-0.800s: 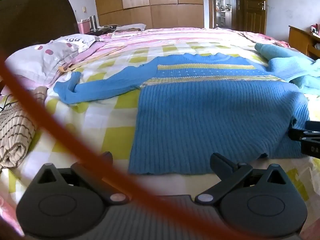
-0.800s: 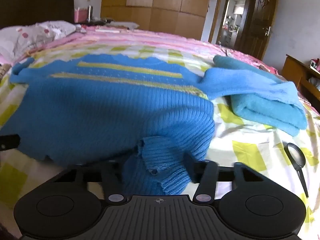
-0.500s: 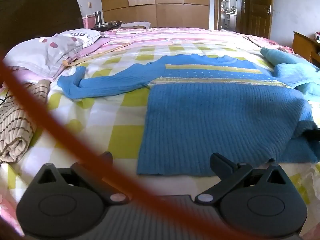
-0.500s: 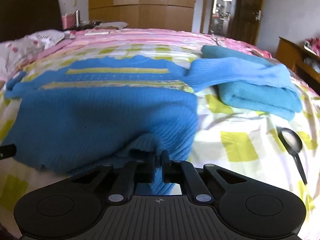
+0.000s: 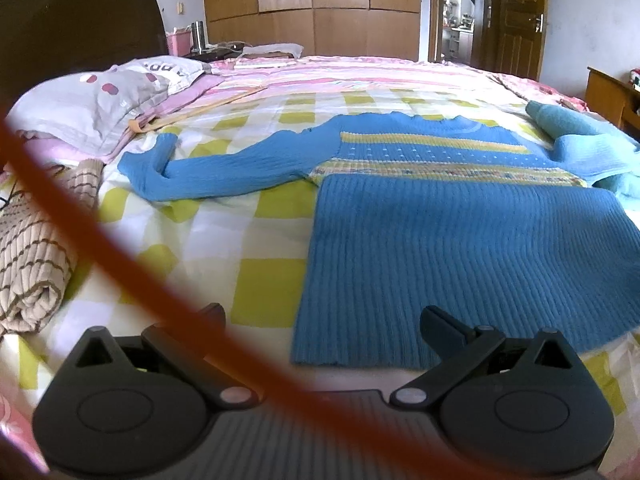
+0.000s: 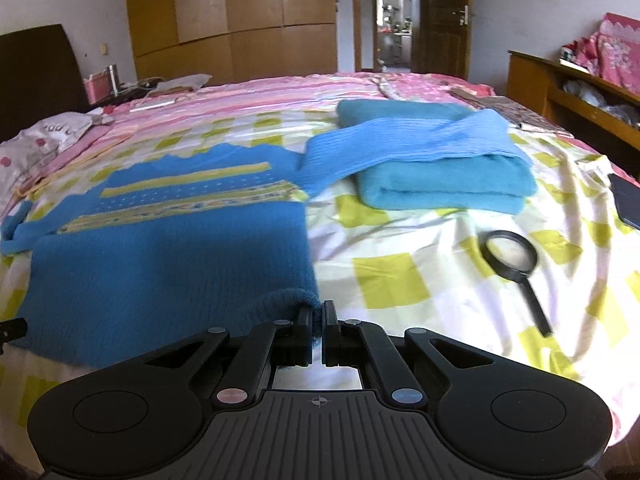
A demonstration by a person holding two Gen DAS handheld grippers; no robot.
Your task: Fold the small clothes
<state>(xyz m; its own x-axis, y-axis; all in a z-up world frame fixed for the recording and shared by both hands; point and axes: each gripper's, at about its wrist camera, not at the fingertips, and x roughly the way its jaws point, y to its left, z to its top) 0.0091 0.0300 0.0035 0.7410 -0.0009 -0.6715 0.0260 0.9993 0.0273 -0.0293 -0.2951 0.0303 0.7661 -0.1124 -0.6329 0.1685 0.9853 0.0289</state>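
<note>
Blue sweater (image 5: pixel 460 240) lies flat on the bed (image 5: pixel 260 272), front down the middle, striped yellow band near the collar, ribbed body toward me. Its one sleeve (image 5: pixel 208 172) stretches out over the checked sheet toward the pillow (image 5: pixel 100 100); the other sleeve (image 6: pixel 400 140) is draped across a folded teal blanket (image 6: pixel 448 184) on the far side.

My right gripper (image 6: pixel 318 322) is clamped tight on the sweater's near hem corner — a small roll of knit bunches up right at the pads, jaws all but touching with the fabric pinched between them. That corner is lifted slightly off the sheet; the rest of the hem stays flat.

My left gripper (image 5: pixel 322 316) is spread as wide as it goes, nothing between the fingers, hovering low just short of the sweater's near hem at the other corner — not touching it as far as I can tell.

A blurred orange cord (image 5: pixel 120 264) cuts diagonally across the left view. Folded striped beige cloth (image 5: pixel 28 256) sits at the bed edge beside the pillow. A magnifying glass (image 6: pixel 512 260) lies on the sheet, near the blanket, well apart from the sweater. Wooden wardrobe (image 6: pixel 240 12) and an open door (image 6: pixel 394 16) behind.
</note>
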